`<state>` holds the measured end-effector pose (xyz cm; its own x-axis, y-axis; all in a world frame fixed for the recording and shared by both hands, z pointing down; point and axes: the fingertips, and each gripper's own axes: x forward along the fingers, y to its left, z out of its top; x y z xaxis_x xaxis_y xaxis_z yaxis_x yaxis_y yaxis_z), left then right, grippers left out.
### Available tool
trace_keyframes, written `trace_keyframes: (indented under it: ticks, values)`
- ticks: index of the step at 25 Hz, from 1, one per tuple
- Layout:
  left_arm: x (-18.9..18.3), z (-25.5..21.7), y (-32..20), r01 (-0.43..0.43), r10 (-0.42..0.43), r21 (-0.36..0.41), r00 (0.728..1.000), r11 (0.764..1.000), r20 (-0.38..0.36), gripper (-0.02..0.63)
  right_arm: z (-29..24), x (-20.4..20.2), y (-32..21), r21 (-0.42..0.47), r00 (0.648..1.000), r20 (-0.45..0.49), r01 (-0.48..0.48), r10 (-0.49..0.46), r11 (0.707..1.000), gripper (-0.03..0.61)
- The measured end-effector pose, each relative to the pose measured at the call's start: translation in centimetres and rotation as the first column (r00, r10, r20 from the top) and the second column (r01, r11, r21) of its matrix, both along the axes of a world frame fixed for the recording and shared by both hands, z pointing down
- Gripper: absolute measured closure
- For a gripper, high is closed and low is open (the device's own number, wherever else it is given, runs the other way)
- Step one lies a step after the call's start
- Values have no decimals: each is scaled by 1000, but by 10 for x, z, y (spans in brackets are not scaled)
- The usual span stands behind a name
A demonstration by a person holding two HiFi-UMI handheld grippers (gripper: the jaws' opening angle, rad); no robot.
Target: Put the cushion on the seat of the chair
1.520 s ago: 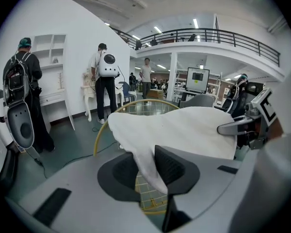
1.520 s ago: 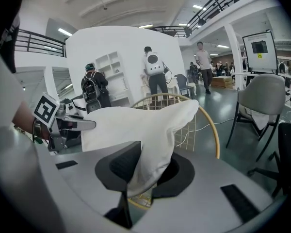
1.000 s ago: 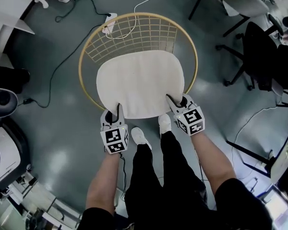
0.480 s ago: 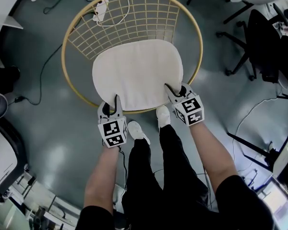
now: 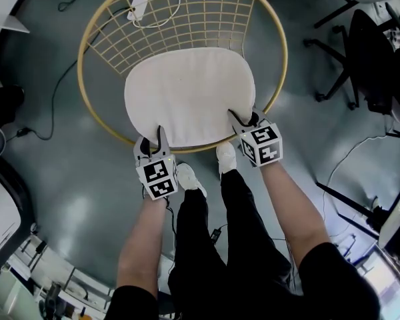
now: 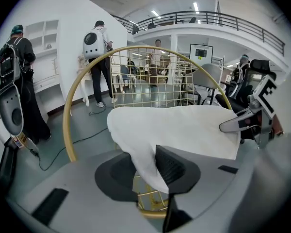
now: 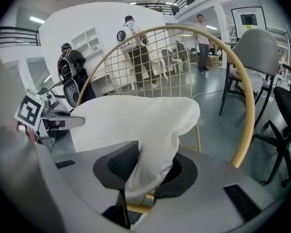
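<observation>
Cushion (image 5: 190, 95) hides chair (image 5: 180, 15) seat; left gripper (image 5: 153, 141) clamps it at 7 o'clock, right gripper (image 5: 245, 120), jaws opening, at 5 o'clock; power strip (image 5: 139, 5) at 11 o'clock.

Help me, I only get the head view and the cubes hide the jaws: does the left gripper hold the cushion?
Observer: Yes, the left gripper pinches a cushion corner between its jaws.
Operator: And the right?
Observer: The right gripper has the other corner between its jaws, which are opening.
Operator: Anyone near?
Observer: People stand beyond the chair.
</observation>
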<state>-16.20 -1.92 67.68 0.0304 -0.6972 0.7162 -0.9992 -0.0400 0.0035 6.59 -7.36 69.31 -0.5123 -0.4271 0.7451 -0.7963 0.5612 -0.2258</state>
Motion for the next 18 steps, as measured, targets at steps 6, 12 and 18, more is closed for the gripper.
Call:
trace_keyframes:
  ticks: [6, 12, 18]
  values:
    - [1, 4, 4, 28, -28, -9, 1000, 1000, 10, 488, 10, 5, -1, -25, 1000, -4, -29, 29, 999, 445]
    - [2, 2, 4, 24, -24, 0, 999, 1000, 25, 482, 16, 10, -2, -40, 999, -4, -48, 48, 998, 426]
    - [2, -6, 10, 17, -17, 1, 997, 1000, 76, 466, 19, 8, -3, -40, 999, -18, -48, 47, 998, 403]
